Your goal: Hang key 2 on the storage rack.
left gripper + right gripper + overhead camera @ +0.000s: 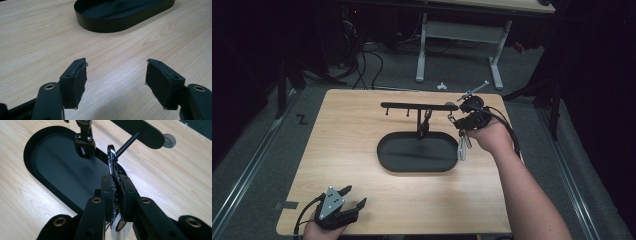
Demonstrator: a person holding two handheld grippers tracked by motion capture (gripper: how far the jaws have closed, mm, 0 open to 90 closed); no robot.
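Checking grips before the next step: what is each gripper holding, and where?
The right gripper pinches a keyring by its metal ring; its keys hang below. The left gripper is open, holding nothing.

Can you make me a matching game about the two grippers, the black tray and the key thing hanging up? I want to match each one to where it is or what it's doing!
Things:
1. left hand-held gripper
2. right hand-held gripper
3. black oval metal tray
4. small black key fob

Places or states:
A. hangs from the black bar of the stand, above the tray
B. jaws wide open, nothing between them, at the near table edge
C. sits flat in the middle of the wooden table
D. jaws shut on a silver metal key ring

Pairs: 1-B, 2-D, 3-C, 4-A
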